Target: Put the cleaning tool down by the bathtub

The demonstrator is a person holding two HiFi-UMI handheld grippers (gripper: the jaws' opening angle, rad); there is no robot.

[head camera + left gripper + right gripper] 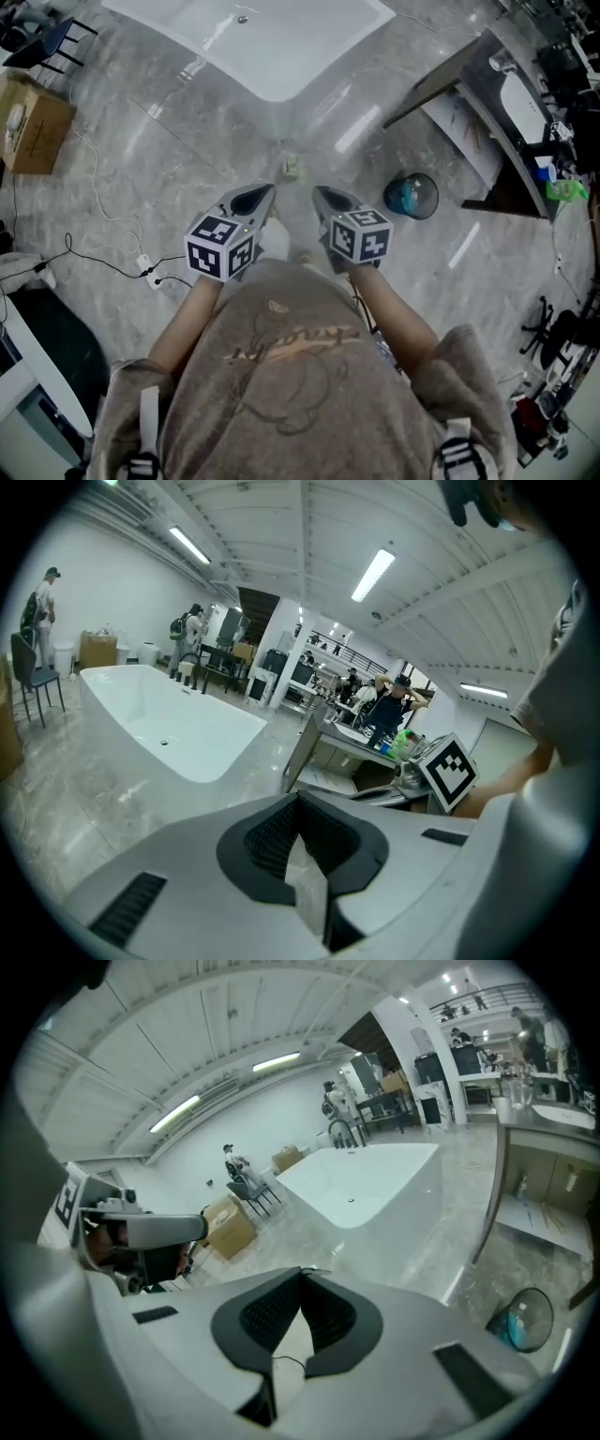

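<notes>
The white bathtub (pixel 253 37) stands at the top of the head view and also shows in the left gripper view (pixel 169 728) and the right gripper view (pixel 366 1185). A small pale green thing (pixel 292 166), which looks like the cleaning tool, lies on the grey floor just in front of the tub's near end. My left gripper (pixel 267 190) and right gripper (pixel 319 192) hover side by side close to my chest, short of that thing. The left gripper (pixel 299 797) is shut and holds nothing. The right gripper (pixel 301 1271) is shut too, also with nothing in it.
A round teal bin (pixel 411 196) sits on the floor to the right, beside a dark vanity counter (pixel 497 103). To the left are a cardboard box (pixel 33 122), a chair (pixel 56 42) and a cable with a power strip (pixel 148 272). People stand far off in the hall.
</notes>
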